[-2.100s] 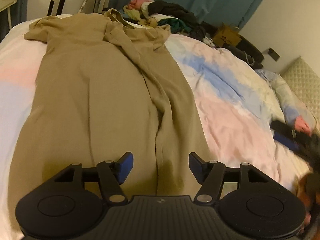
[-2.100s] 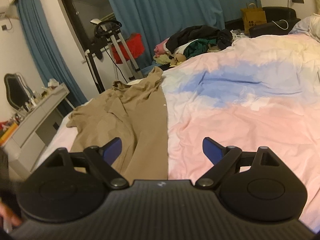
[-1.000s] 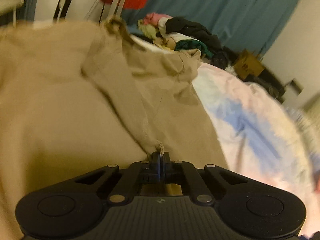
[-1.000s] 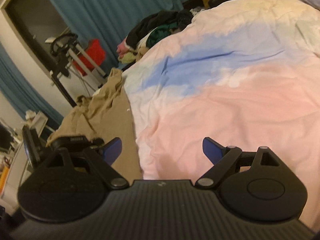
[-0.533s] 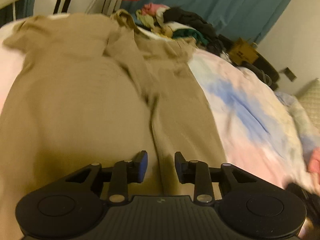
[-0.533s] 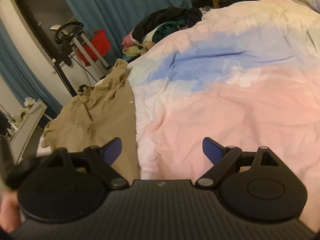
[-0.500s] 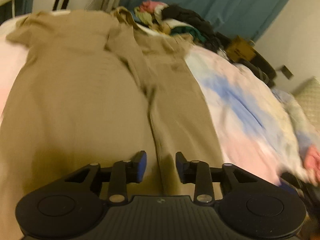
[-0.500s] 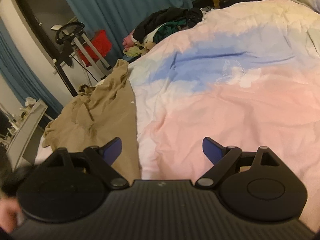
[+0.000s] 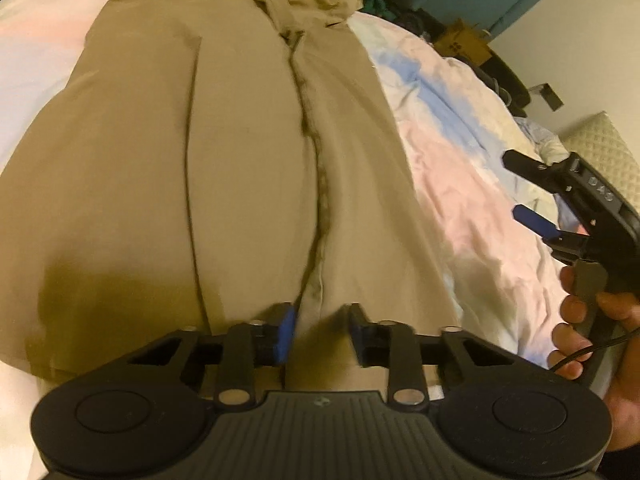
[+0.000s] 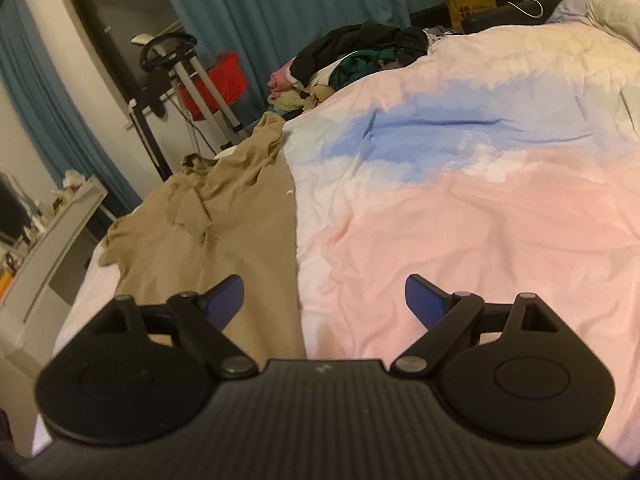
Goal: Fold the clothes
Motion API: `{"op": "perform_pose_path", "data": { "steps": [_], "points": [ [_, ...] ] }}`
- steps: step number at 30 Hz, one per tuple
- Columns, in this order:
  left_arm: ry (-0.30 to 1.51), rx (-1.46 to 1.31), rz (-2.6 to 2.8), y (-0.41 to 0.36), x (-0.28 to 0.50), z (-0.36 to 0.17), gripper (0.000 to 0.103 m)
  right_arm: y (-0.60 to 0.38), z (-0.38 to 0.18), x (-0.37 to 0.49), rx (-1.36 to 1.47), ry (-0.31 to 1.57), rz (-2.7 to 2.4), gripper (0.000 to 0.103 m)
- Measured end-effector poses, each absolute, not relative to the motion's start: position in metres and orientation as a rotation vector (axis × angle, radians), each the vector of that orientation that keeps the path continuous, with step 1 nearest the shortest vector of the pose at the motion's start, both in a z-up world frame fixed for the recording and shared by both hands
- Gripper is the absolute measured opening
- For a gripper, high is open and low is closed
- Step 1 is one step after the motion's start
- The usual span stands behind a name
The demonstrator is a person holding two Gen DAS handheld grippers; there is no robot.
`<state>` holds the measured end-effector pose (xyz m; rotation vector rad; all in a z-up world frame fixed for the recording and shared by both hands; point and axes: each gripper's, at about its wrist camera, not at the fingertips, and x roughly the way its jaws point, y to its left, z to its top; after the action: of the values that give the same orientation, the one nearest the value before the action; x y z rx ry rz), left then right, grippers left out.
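A long tan garment (image 9: 240, 168) lies lengthwise on the bed, its top end bunched at the far side. A raised fold (image 9: 316, 200) runs down its middle. My left gripper (image 9: 320, 330) hovers low over the near hem, open by a narrow gap, with the end of that fold lying between the blue pads. My right gripper (image 9: 528, 192) shows at the right in a hand (image 9: 580, 312), open above the duvet. In the right wrist view the right gripper (image 10: 324, 300) stands wide open over the garment's (image 10: 224, 232) right edge, holding nothing.
The pink, blue and white duvet (image 10: 460, 200) covers the bed right of the garment. A pile of clothes (image 10: 352, 56) sits at the far edge, with a red item (image 10: 218, 80) and a metal stand (image 10: 172, 60) behind. A white dresser (image 10: 52, 232) stands left.
The left gripper was shut on a pinch of the fold a second ago, then let go and drew back toward the near hem. The garment lies flatter. The right gripper stayed open.
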<state>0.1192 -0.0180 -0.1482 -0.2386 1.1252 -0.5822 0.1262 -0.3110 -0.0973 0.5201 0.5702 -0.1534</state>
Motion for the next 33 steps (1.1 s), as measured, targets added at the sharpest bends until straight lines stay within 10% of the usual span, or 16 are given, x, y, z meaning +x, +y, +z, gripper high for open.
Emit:
{"op": "perform_pose_path", "data": {
  "steps": [11, 20, 26, 33],
  "points": [
    [0.942, -0.05, -0.537, -0.026, 0.076, -0.114, 0.009, -0.291, -0.086, 0.11, 0.439, 0.547, -0.101, 0.089],
    [0.69, 0.066, -0.515, -0.05, 0.087, -0.05, 0.078, -0.279, -0.076, 0.106, 0.369, 0.47, -0.09, 0.089],
    [0.615, 0.094, -0.467, -0.061, 0.091, -0.04, 0.103, -0.279, -0.066, 0.096, 0.356, 0.387, -0.104, 0.089],
    [0.563, 0.123, -0.426, -0.07, 0.09, -0.042, 0.103, -0.277, -0.063, 0.088, 0.354, 0.342, -0.099, 0.089]
  ]
}}
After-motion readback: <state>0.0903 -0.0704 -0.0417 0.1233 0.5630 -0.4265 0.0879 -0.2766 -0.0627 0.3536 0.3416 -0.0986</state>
